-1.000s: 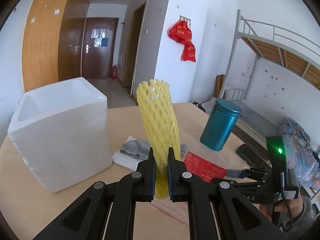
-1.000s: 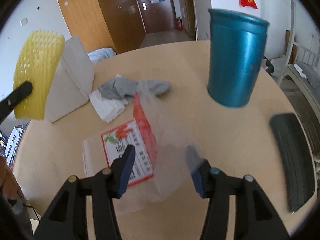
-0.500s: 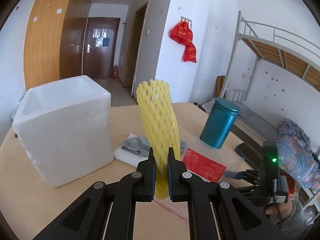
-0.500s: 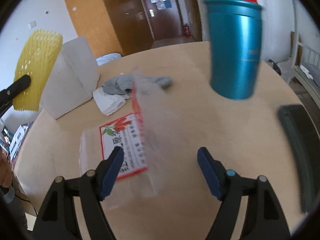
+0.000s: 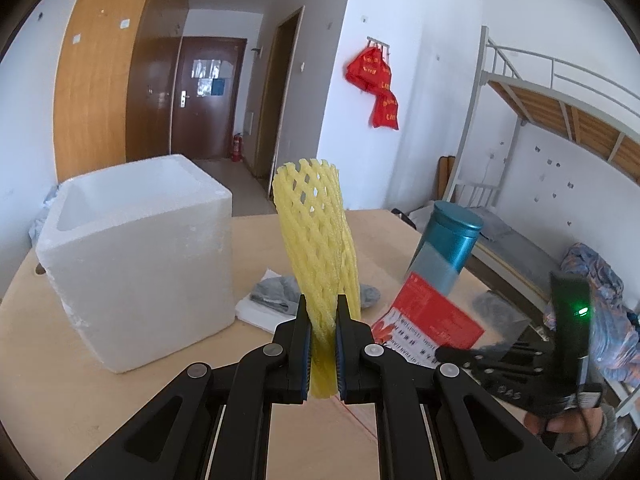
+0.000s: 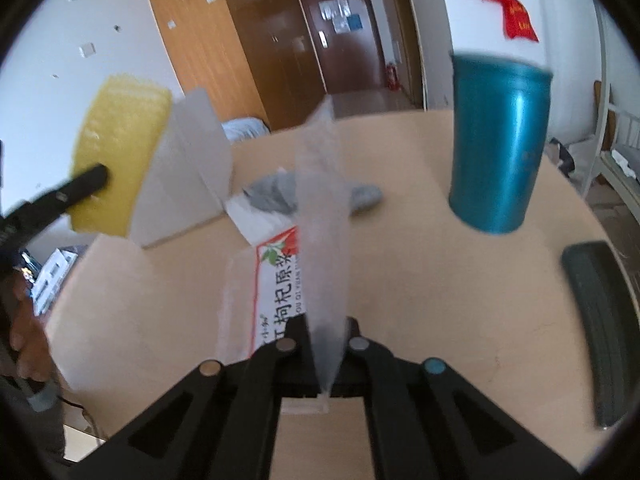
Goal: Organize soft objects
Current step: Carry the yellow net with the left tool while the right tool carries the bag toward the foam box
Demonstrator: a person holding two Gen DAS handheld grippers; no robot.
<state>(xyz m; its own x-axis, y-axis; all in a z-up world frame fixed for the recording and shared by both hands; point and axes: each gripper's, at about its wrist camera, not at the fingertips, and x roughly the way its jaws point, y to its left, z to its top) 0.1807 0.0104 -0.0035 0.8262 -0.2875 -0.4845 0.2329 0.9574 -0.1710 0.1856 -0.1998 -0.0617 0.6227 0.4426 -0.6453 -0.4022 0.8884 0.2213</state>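
My left gripper [image 5: 323, 312] is shut on a yellow foam net sleeve [image 5: 316, 240] and holds it upright above the table; the sleeve also shows in the right wrist view [image 6: 116, 152]. My right gripper [image 6: 326, 328] is shut on a clear plastic bag with a red and white label [image 6: 324, 220], lifting one edge off the table. The bag also shows in the left wrist view [image 5: 432, 316]. A white foam box [image 5: 136, 256] stands open-topped at the left. A grey sock [image 5: 276, 294] lies on a white cloth [image 5: 256, 312] beyond the bag.
A teal metal canister [image 6: 496, 148] stands at the right of the round wooden table [image 6: 420, 280]. A dark phone [image 6: 596, 320] lies near the table's right edge. A bunk bed [image 5: 560, 120] stands past the table.
My right gripper has closed on the clear bag and raised its edge. My left gripper has lifted slightly and stays shut on the yellow sleeve.
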